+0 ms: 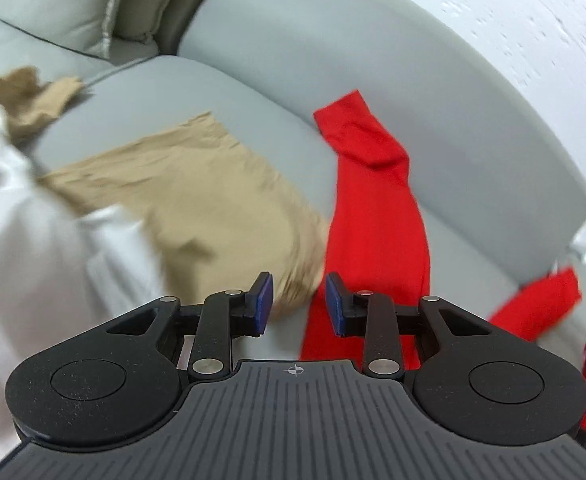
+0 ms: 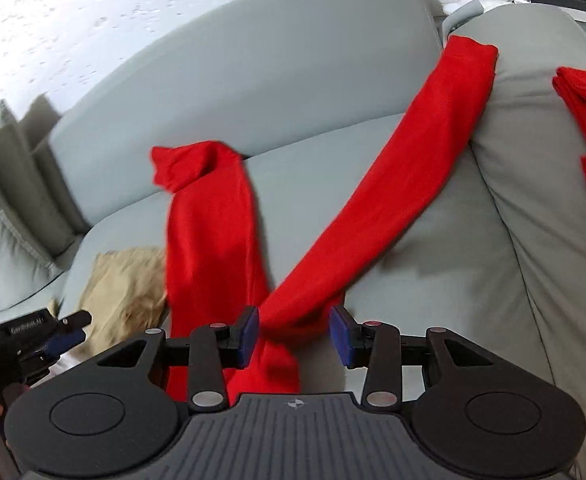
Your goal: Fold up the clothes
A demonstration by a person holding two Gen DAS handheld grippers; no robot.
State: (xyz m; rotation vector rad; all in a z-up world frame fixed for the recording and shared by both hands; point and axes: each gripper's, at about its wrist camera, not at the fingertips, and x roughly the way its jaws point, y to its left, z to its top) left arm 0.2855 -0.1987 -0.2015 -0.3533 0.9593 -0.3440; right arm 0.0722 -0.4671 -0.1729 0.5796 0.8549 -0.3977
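A red garment (image 1: 377,208) lies spread on the grey sofa seat, one long limb reaching toward the backrest. In the right wrist view its two limbs (image 2: 209,240) fork apart, the second (image 2: 413,152) draped up over a grey cushion. My left gripper (image 1: 299,304) hangs open above the seam where the red cloth meets a tan garment (image 1: 197,192), with nothing pinched. My right gripper (image 2: 295,336) is open over the fork of the red garment; the cloth lies below the pads, not clamped. The left gripper (image 2: 69,330) also shows at the left edge there.
A white garment (image 1: 33,260) is heaped at the left over the tan one. Pillows (image 1: 53,8) lean at the sofa's far corner. The sofa backrest (image 2: 253,60) curves behind, with a white wall above it. More red cloth (image 2: 585,120) lies on the bulky cushion at right.
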